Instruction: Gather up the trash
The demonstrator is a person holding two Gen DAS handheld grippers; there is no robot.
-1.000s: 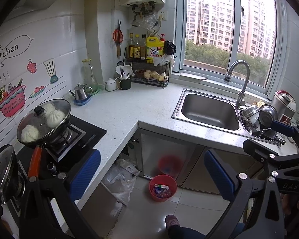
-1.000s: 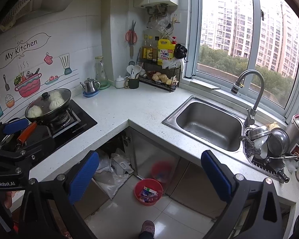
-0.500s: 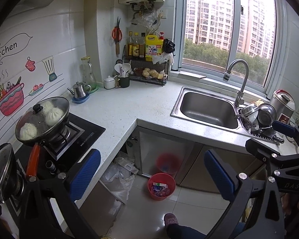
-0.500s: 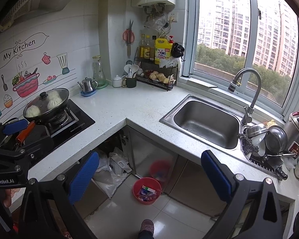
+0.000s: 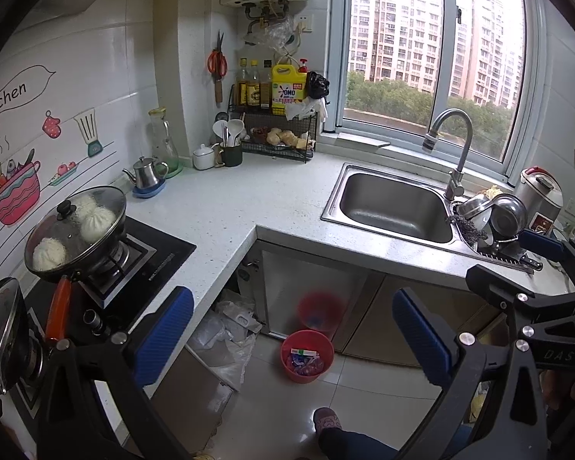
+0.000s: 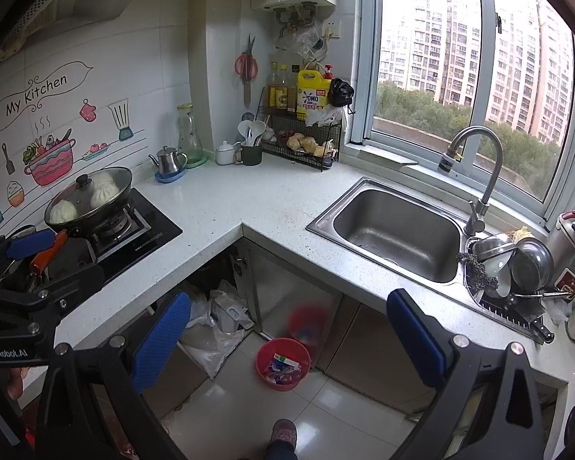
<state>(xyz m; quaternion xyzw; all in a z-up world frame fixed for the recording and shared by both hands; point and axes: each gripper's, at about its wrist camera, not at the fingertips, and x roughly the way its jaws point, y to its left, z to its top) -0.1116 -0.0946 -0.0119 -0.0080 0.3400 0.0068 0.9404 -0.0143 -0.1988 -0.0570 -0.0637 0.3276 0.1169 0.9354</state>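
A small red trash bin (image 5: 306, 355) with wrappers inside stands on the tiled floor in front of the sink cabinet; it also shows in the right wrist view (image 6: 283, 362). My left gripper (image 5: 292, 339) is open and empty, held high above the floor, pointing at the counter corner. My right gripper (image 6: 287, 339) is open and empty at about the same height. Each gripper shows at the edge of the other's view: the right gripper (image 5: 533, 257) and the left gripper (image 6: 30, 253). White plastic bags (image 6: 214, 329) lie under the counter, left of the bin.
An L-shaped white counter (image 5: 226, 207) holds a stove with a lidded pan of buns (image 5: 76, 230), a steel sink (image 5: 395, 207), a dish rack with bowls (image 5: 494, 218), a bottle rack (image 5: 280, 115) and a kettle (image 5: 147, 176). A foot (image 5: 327, 419) stands on the floor.
Both views have drifted slightly, so the scene sits a little further left and lower in the frames. Both grippers stay open and empty.
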